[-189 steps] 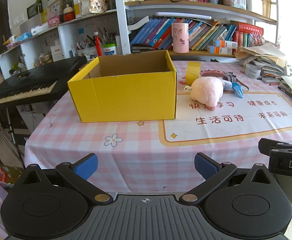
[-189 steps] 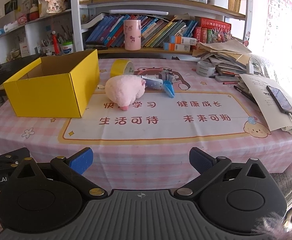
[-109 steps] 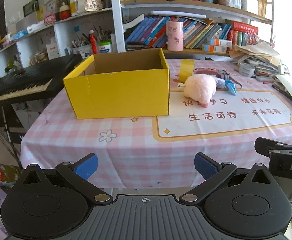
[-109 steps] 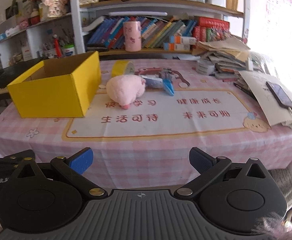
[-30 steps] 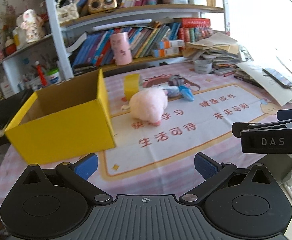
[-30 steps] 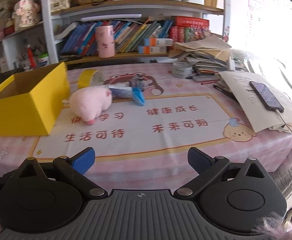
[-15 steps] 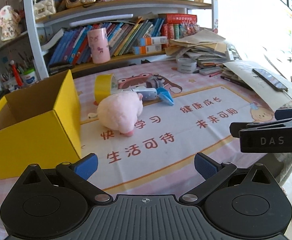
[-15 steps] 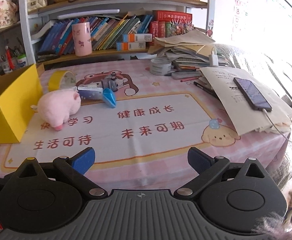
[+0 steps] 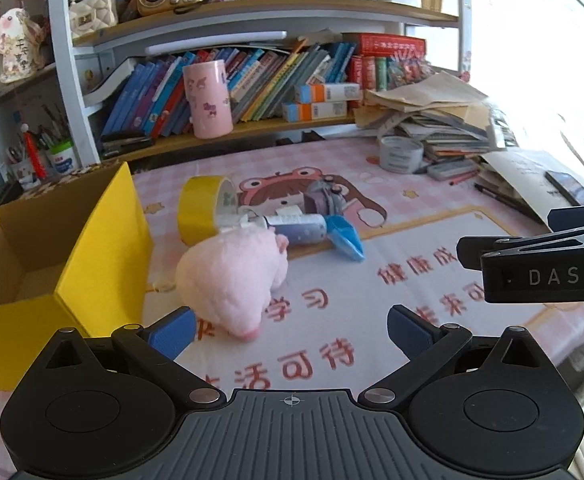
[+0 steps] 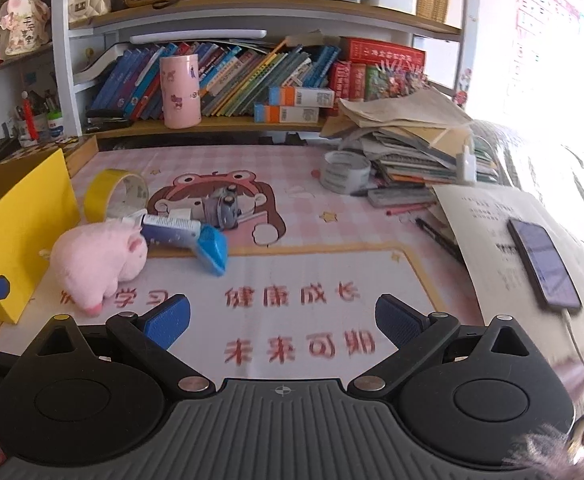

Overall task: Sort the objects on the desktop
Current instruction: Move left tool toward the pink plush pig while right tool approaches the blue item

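A pink plush pig (image 9: 232, 276) (image 10: 96, 262) lies on the printed mat beside an open yellow cardboard box (image 9: 64, 264) (image 10: 16, 216). Behind the pig are a yellow tape roll (image 9: 202, 210) (image 10: 110, 194), a blue-capped tube (image 9: 320, 232) (image 10: 188, 238) and a small grey toy (image 9: 326, 198) (image 10: 224, 206). My left gripper (image 9: 290, 332) is open, hovering just in front of the pig with nothing between its fingers. My right gripper (image 10: 282, 318) is open over the mat's red lettering, to the right of the pig, and is empty.
A grey tape roll (image 10: 344, 170), a heap of books and papers (image 10: 416, 148), pens and a phone (image 10: 542, 262) on a sheet fill the table's right side. Bookshelves (image 9: 252, 80) with a pink cup (image 9: 208, 98) stand behind. The right gripper's side (image 9: 544, 268) shows in the left wrist view.
Both grippers have moved forward and to the right over the table. The pig and the objects behind it are nearer; the yellow box has slid to the left edge. Both stay open.
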